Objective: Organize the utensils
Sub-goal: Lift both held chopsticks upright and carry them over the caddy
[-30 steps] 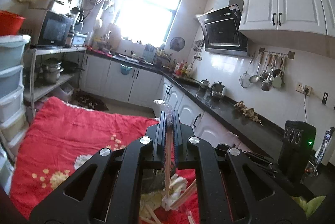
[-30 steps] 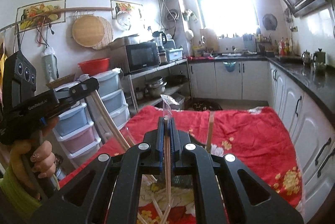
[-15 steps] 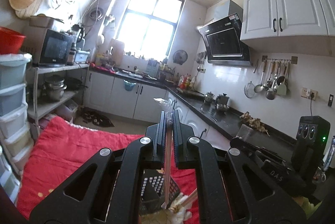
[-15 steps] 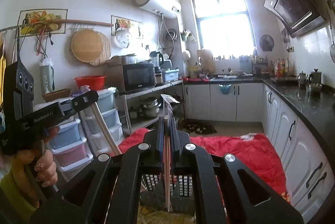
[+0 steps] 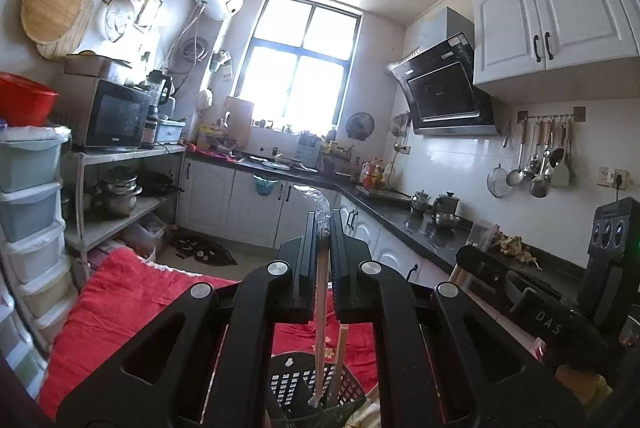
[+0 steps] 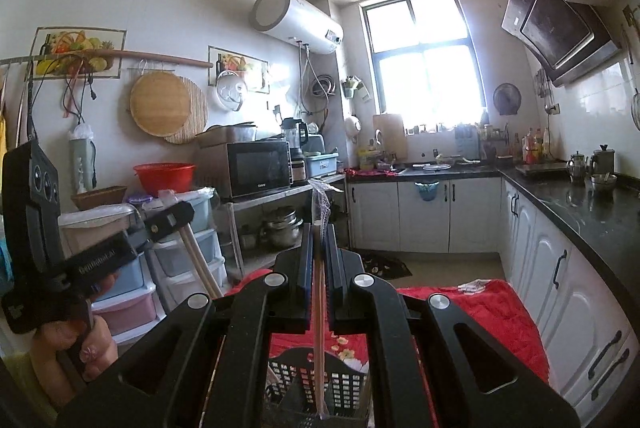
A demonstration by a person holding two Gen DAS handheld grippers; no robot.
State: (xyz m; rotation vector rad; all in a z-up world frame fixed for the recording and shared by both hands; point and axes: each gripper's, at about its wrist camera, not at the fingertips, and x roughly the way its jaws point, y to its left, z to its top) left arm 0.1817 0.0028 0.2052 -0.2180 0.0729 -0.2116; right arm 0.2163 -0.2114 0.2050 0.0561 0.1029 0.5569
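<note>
L gripper (image 5: pixel 320 228): jaws narrow, clamped on a wrapped chopstick pair (image 5: pixel 321 312); clear wrapper end sticks out past the tips. R gripper (image 6: pixel 320 232): same, narrow, clamped on its own chopsticks (image 6: pixel 319 340).

Key relation: both pairs hang w/ long axis near vertical, lower ends pointing down into/over the black perforated basket (image 6: pixel 320 384), which sits directly below both grippers on the red cloth (image 6: pixel 480 312). L pair's lower tip reads inside the basket rim in the left view; R pair's tip is at the rim or just inside, cannot tell which. A second stick in the left view, beside the L pair, likely belongs to the R gripper. Neither arm clearly nearer; both are over the basket, close side by side.

Judgement: next step = release so the sticks drop upright into the basket. Risk: a wrapper snags on a pad, or a stick tips out over the rim.

Writing: "DAS" on the R gripper body as seen from the left view (image 5: pixel 548 320); microwave (image 6: pixel 260 168) brand reads approx "Galanz". Label on the L gripper body is too blurred to read.
</note>
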